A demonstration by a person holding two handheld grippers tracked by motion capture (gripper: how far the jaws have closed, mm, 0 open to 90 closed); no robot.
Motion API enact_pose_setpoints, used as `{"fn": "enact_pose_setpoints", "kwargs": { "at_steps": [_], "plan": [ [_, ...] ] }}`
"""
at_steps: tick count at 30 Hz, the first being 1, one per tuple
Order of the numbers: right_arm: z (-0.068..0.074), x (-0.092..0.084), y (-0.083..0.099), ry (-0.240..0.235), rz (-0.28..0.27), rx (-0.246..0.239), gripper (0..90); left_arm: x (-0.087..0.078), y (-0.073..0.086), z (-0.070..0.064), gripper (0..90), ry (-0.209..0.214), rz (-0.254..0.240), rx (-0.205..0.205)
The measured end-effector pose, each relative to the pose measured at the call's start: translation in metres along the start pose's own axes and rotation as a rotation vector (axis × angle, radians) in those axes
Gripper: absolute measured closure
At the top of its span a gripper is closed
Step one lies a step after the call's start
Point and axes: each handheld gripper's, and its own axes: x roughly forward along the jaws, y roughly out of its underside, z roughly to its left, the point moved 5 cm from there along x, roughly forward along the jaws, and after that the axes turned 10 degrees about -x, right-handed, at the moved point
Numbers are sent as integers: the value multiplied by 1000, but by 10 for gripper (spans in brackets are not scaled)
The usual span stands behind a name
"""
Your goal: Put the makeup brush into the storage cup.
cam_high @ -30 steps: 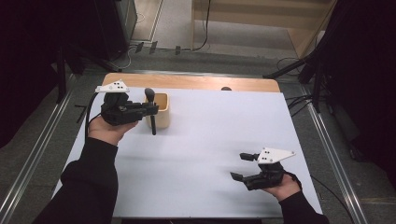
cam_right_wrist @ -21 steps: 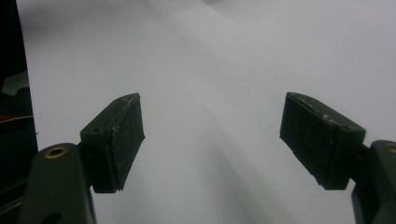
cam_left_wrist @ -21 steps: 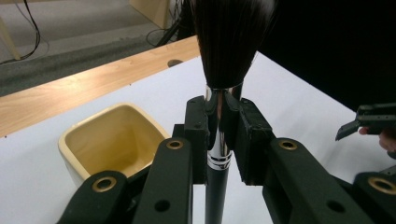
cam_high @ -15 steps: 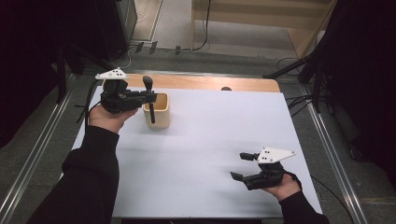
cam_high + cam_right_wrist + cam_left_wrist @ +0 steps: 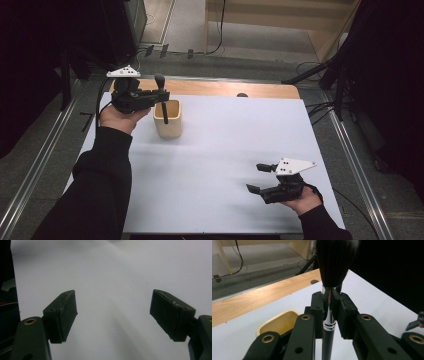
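Here the makeup brush (image 5: pixel 329 302) stands upright, bristles up, clamped at its silver ferrule by the left gripper (image 5: pixel 159 98), its handle tip over the beige cup (image 5: pixel 167 119) on the white table (image 5: pixel 230 150); the right gripper (image 5: pixel 260 178) rests well apart, jaws wide, holding nothing

Left gripper (image 5: pixel 159 97) raised at the far left, held level in the left hand (image 5: pixel 116 118), jaws clamped tight on a slim upright handle. Left forearm (image 5: pixel 102 180) in a dark sleeve stretched forward from the bottom edge. Right gripper (image 5: pixel 261 178) low at the near right, cradled in the right hand (image 5: pixel 302 200), jaws spread wide with nothing between, pointing leftward.
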Motion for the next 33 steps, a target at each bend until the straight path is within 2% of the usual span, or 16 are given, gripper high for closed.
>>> {"fn": "enact_pose_setpoints", "kwargs": {
  "at_steps": [7,14,20,24,26,33],
  "plan": [
    [0,-1,0,0,1,-3,225,8,-8,3,775,-15,-13,4],
    [1,0,-1,-3,-4,-4,225,13,-17,10,775,-31,-37,-12],
    [1,0,-1,-5,-7,-6,226,21,-16,20,775,-59,-37,-13],
    [2,0,-2,-8,-6,-9,226,27,-14,24,775,-75,-37,18],
    [2,1,-2,-10,-4,-10,226,30,-14,26,775,-68,-43,7],
    [2,1,-2,-10,-7,-9,226,36,-9,35,775,-82,-31,-7]
  ]
}}
